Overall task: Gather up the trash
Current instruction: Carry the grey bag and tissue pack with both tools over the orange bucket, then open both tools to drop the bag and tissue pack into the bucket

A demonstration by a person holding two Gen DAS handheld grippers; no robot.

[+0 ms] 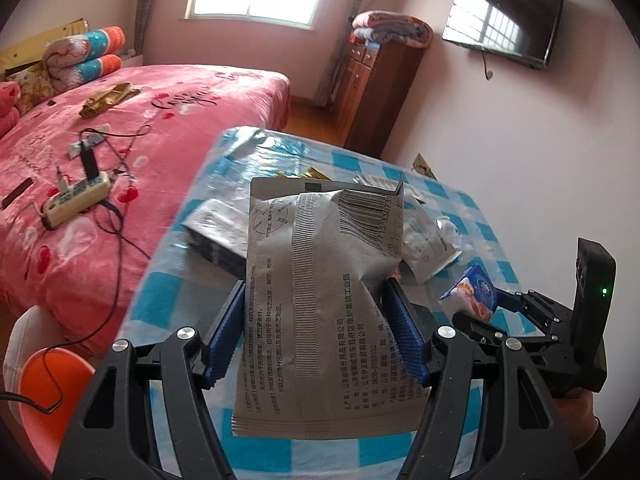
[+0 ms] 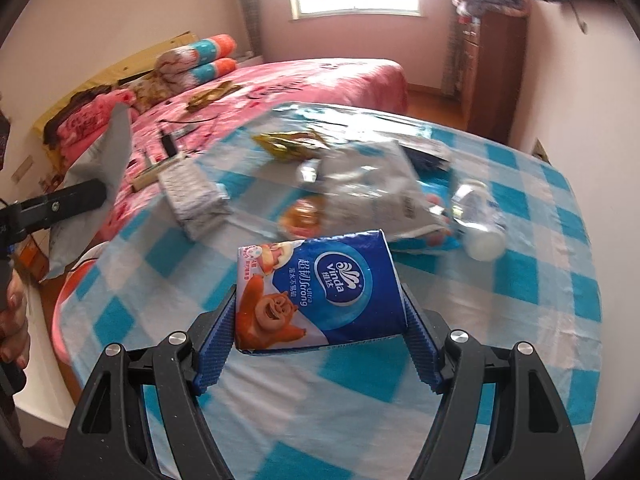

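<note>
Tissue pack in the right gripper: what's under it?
The tissue pack, clamped in the right gripper, has only the blue-checked tablecloth below. The strip directly beneath it is hidden.

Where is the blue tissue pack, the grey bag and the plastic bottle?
blue tissue pack [image 2: 320, 292]: right wrist view, printed front.
grey bag [image 1: 320, 312]: left wrist view, printed middle.
plastic bottle [image 2: 480, 220]: right wrist view, clear body.

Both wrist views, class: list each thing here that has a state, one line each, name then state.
left gripper: shut on the grey pouch, lifted off the table.
grey pouch: crumpled, flat, held upright.
right gripper: shut on the tissue pack.
tissue pack: held, clear of the checked cloth.
plastic bottle: lying on its side.
wall television: off.
power strip: on the bed, plug inserted.
</note>
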